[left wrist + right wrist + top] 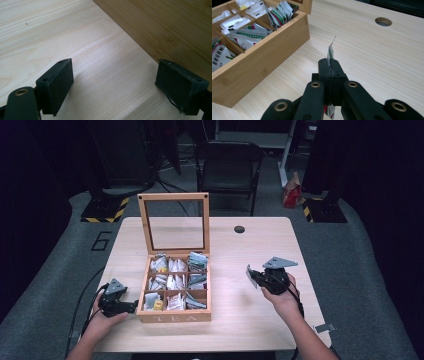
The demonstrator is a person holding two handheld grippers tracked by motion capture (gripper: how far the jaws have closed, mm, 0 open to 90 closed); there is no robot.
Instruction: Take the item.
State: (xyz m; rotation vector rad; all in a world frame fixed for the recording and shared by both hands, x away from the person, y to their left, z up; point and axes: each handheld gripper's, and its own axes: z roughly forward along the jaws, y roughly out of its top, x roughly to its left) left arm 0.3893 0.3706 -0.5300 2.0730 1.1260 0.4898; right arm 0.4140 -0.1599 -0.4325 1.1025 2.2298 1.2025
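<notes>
A pale wooden table (250, 315) sits in a dark room, with an open tea box (175, 316) on it. The right gripper (329, 65) is squeezed tight on a tea packet (330, 51), held above the table just right of the box. The left gripper (120, 82) rests wide apart with nothing in it, by the box's left wall, so the packet looks just taken out, and next it likely needs laying flat on the table.

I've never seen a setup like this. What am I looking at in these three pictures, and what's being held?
A person sits at a wooden table with a hand-held gripper in each hand. One picture looks down from above; the other two come from cameras riding on the grippers. An open wooden tea box, its compartments filled with tea packets, stands on the table. The right gripper is shut on one tea packet, pinched edge-on between its fingers. The left gripper rests open beside the box, holding nothing.
</notes>
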